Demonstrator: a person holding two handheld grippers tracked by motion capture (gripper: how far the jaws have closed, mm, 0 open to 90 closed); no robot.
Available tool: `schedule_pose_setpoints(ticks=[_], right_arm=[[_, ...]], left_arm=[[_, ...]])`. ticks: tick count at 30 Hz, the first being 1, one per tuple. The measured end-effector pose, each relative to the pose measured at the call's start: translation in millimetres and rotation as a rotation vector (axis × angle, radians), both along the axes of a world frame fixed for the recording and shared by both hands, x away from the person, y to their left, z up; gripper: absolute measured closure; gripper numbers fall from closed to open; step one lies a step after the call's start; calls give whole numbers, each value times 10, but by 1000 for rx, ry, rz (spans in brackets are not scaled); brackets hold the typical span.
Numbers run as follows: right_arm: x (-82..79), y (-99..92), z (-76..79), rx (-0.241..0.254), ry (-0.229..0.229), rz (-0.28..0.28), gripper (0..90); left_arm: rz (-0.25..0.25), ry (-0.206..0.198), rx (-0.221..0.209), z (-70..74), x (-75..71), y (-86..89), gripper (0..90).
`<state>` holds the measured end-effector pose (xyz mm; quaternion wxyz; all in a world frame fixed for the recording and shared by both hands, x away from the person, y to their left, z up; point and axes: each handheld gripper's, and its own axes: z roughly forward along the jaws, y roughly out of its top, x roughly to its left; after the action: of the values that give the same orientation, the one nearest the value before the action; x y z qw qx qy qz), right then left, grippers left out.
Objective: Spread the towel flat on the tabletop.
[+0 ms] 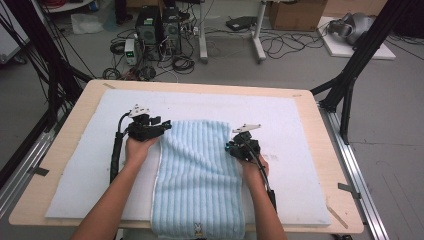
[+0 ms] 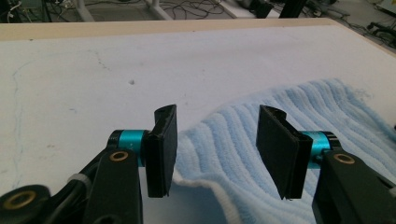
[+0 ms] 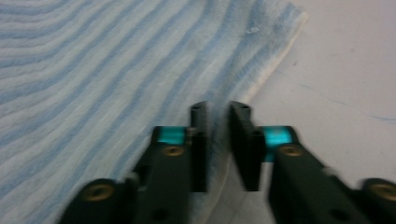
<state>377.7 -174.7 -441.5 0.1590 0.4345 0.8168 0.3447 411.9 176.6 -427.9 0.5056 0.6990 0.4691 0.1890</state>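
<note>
Nearest the lens in the high view, the near end of the light-blue striped towel (image 1: 197, 185) hangs just over the table's front edge, a small rabbit emblem (image 1: 198, 229) at its hem. The towel lies as a long narrow band on the white foam mat (image 1: 75, 170), so I'd judge at least one lengthwise fold is already in. Its long axis runs twelve to six, far end pointing away from the person, stripes running the same way.

Now the left gripper (image 2: 217, 149): jaws standing apart, the towel's far left corner bunched up between them but neither pad pressing on it. In the high view it sits at about ten o'clock from the towel's middle.

Over at two o'clock, the right gripper (image 3: 218, 147) is down on the towel's right edge, jaws drawn close together with the white-trimmed hem pinched between them. That picture is blurred, but the cloth does sit in the narrow gap.

What's left, by my reading: the left corner still needs gripping, then the far end can be carried toward six o'clock to halve the length. That crosswise fold isn't started.
</note>
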Motion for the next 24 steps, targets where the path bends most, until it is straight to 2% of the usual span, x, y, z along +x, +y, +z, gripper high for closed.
schedule_pose_setpoints(ticks=[3, 6, 8, 10, 14, 17, 19, 22, 24], right_arm=[[-57, 23, 33, -70, -14, 30, 873], [-137, -41, 76, -88, -24, 44, 872], [-195, -98, 108, -71, -13, 59, 871], [-252, -142, 125, -98, -5, 82, 869], [-359, -231, 102, -135, 9, 114, 860], [-379, -308, 113, -97, -8, 93, 764], [-375, -349, 164, -49, -47, 70, 705], [-372, -412, 234, -2, -87, 41, 668], [-376, -443, 260, 9, -104, 30, 658]], left_arm=[[-4, 0, -12, 4, -6, 20, 478], [-11, -8, -19, 3, -2, 14, 478], [-15, -12, -30, 0, 6, 5, 479], [-20, -16, -36, -6, 11, -10, 482], [-30, 1, -48, -44, 39, -47, 489], [-32, 29, -63, -73, 86, -108, 492], [-34, 45, -50, -74, 126, -164, 492], [-34, 53, -45, -92, 204, -217, 493], [-28, 86, -37, -122, 274, -232, 491]])
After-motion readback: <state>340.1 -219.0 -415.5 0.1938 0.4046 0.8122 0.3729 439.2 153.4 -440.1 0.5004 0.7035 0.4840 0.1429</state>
